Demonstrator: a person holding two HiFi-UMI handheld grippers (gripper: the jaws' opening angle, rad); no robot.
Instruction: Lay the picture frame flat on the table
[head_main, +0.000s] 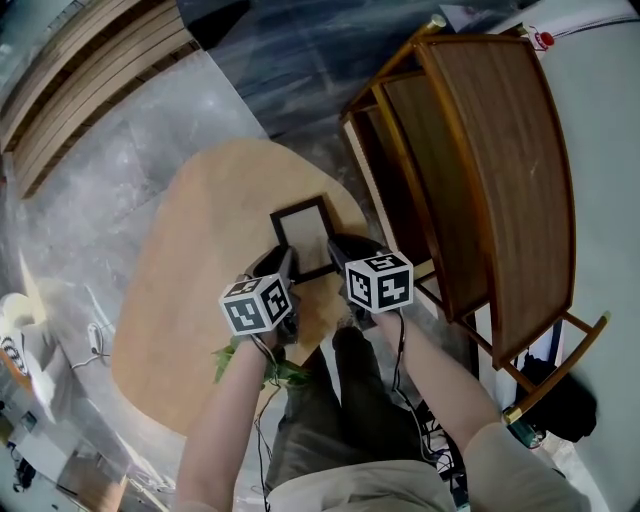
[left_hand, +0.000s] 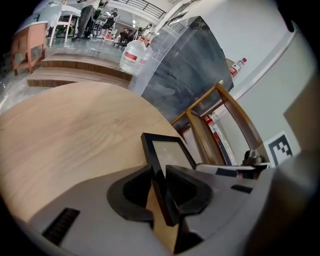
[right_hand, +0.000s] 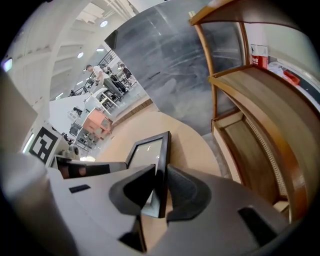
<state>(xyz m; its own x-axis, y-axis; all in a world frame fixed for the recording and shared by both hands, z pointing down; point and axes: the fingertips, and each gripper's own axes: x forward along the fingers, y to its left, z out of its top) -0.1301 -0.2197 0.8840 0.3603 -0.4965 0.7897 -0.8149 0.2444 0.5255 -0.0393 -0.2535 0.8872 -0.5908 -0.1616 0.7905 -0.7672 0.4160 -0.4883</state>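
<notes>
A black picture frame (head_main: 303, 232) with a pale pane hangs over the far right part of the round wooden table (head_main: 190, 290), its pane facing up toward the head camera. I cannot tell whether it touches the tabletop. My left gripper (head_main: 287, 262) is shut on the frame's left edge; in the left gripper view the black edge of the frame (left_hand: 170, 152) sits pinched in the left gripper (left_hand: 159, 176). My right gripper (head_main: 337, 250) is shut on the right edge, and in the right gripper view that gripper (right_hand: 161, 172) clamps the frame (right_hand: 147, 150) the same way.
A tall wooden shelf unit (head_main: 480, 170) stands close to the table's right side. Green leaves (head_main: 250, 365) lie at the table's near edge by my left arm. Wooden slats (head_main: 90, 70) lie at the far left, and a water jug (left_hand: 132, 55) stands beyond the table.
</notes>
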